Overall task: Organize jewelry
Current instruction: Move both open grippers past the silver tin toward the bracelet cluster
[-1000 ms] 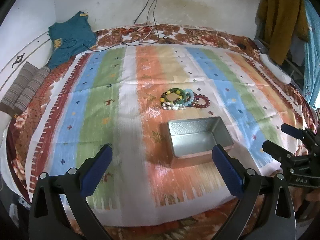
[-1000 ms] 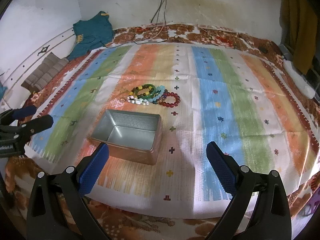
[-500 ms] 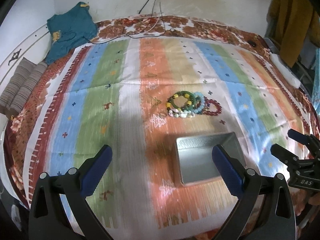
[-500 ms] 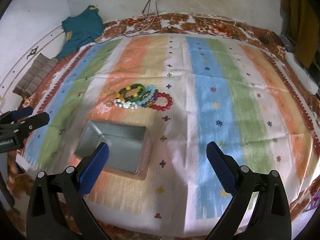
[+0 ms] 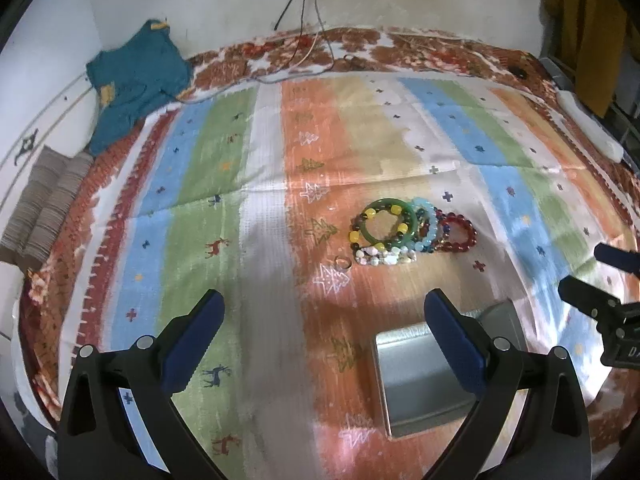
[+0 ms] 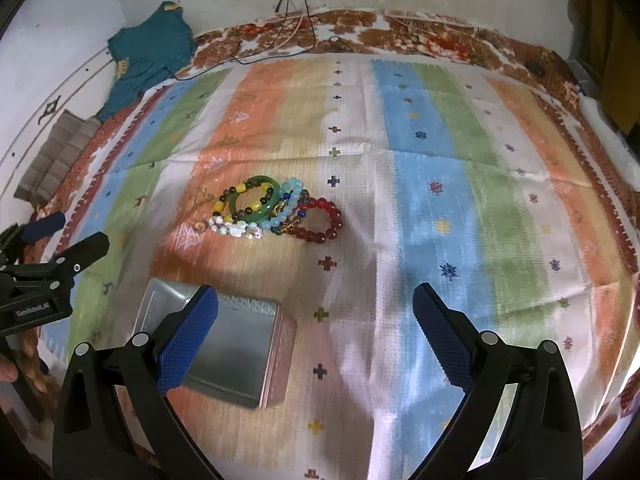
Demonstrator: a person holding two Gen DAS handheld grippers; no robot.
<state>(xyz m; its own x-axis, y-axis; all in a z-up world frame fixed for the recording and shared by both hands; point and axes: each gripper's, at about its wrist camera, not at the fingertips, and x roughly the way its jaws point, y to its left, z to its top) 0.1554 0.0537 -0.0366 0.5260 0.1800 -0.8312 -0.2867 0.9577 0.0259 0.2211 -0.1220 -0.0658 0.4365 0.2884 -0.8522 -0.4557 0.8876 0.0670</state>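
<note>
A pile of bead bracelets (image 5: 404, 232) lies on the striped cloth (image 5: 260, 208): a green bangle (image 6: 256, 196), a pale blue strand (image 6: 289, 204), a dark red strand (image 6: 324, 220) and a white one (image 6: 236, 229). A small ring (image 5: 341, 263) lies just left of the pile. An empty grey metal tin (image 6: 236, 344) sits nearer to me, its inside bare. My left gripper (image 5: 326, 344) hovers open above the cloth, its right finger over the tin (image 5: 416, 376). My right gripper (image 6: 316, 340) is open too, its left finger over the tin.
A teal garment (image 5: 136, 80) and folded brown cloth (image 5: 44, 204) lie at the far left. Cables (image 5: 304, 52) trail down the back wall onto the bed. A white power strip (image 5: 588, 128) rests at the right edge, with hanging clothes (image 5: 580, 20) behind it.
Both grippers have moved forward over the bed toward the bracelets. The tin has slid down in both views, and now lies partly under the fingers. Both stay open.
</note>
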